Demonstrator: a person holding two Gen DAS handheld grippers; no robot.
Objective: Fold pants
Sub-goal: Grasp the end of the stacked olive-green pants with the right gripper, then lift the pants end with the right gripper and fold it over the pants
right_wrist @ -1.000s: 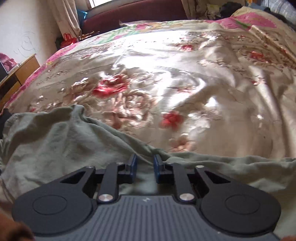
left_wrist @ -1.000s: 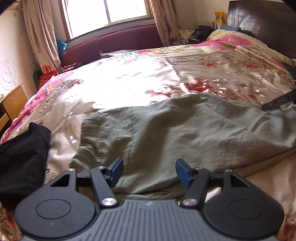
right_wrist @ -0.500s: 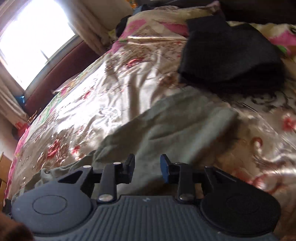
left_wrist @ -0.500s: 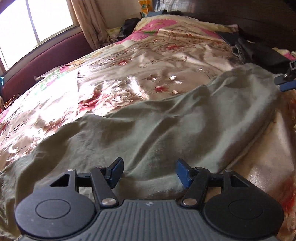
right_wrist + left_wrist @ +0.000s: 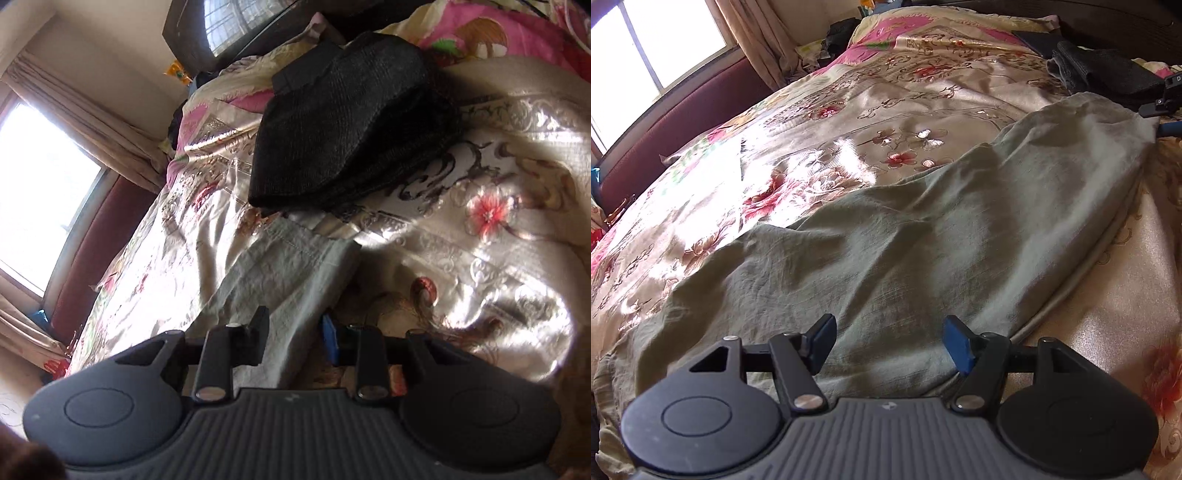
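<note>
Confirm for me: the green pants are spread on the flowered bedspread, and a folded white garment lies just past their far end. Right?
Not quite. The garment past the end of the green pants is black, not white; the right wrist view shows it. The pants do lie spread on the flowered bedspread.

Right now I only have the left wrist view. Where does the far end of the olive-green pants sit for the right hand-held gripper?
Observer: The hemmed end of the olive-green pants runs between the fingers of the right hand-held gripper, which are open.
Operator: Anything beyond that hem?
Observer: A folded black knit garment lies just past it on the floral satin bedspread.
Operator: Do they overlap?
Observer: From here the hem stops just short of it; I cannot tell whether they touch.
</note>
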